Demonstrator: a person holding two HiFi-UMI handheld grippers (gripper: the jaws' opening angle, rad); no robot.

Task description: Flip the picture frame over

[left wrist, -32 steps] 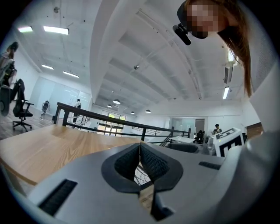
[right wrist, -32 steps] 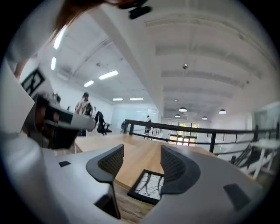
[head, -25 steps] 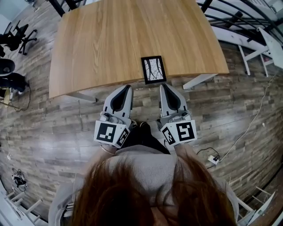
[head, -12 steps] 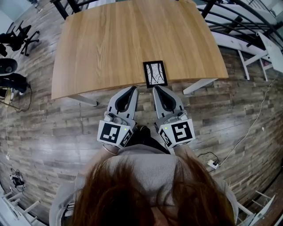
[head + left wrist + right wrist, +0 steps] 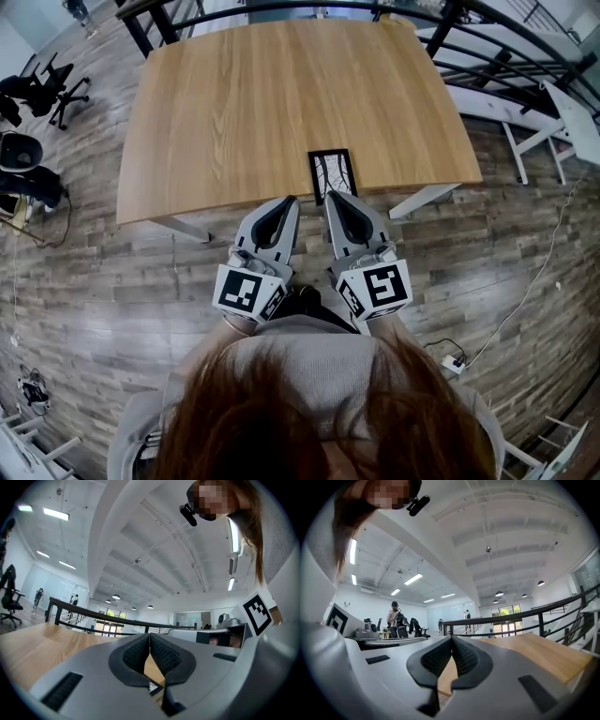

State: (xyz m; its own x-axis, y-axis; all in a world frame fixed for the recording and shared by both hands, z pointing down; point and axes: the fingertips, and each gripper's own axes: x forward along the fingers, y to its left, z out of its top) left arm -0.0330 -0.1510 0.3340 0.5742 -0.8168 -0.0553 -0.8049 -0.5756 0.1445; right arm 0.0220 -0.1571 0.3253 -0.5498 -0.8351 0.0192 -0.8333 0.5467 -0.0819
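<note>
Since a second ago, the left tool [image 5: 287, 202] and right tool [image 5: 331, 197] have closed in on the counter's [image 5: 234, 103] near edge. The frame [image 5: 333, 172] lies there flat, picture up, ahead-right of the left tool and just ahead of the right. That looks like an approach, though picture-up alone doesn't say whether a flip is due or done. Each tool's jaws are pressed together and hold nothing; I can't tell whether the right tip touches the frame.
</note>
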